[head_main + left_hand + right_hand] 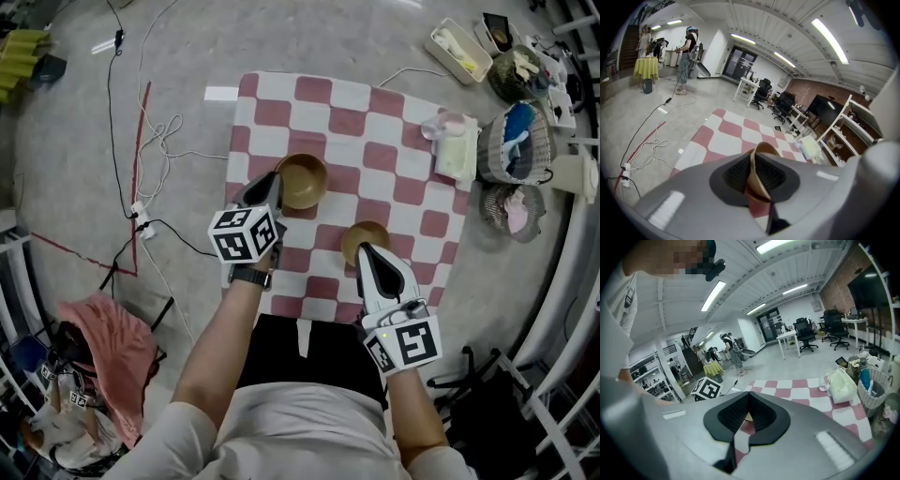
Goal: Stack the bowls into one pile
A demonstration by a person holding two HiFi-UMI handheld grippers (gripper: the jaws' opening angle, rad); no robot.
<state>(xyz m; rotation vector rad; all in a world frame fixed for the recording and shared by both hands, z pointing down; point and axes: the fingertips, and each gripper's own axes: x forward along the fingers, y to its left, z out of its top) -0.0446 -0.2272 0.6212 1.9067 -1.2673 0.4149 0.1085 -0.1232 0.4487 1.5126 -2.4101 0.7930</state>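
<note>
On a red-and-white checked cloth [394, 122] spread over a grey concrete floor, two brown bowls sit apart, unstacked. A person standing at the cloth's 6 o'clock edge works a gripper in each hand. The left gripper [269, 186] has its jaws clamped on the rim of the larger bowl [305, 180], at that bowl's 8 o'clock side; its own view shows the thin tan wall pinched between the dark ribbed pads. The smaller bowl [367, 232] lies at about 4 o'clock from the larger one, nearer the person. The right gripper [366, 251] meets it at its 6 o'clock rim, jaws drawn almost together with a sliver of tan showing between the pads. A pale bagged item [457, 152] and a clear glass [439, 127] rest at the cloth's 2 o'clock corner, beside wire baskets [517, 141] on the floor. White and black cables [141, 178] trail across the concrete at 9 o'clock, and a pink garment [108, 347] lies at 7 o'clock
</note>
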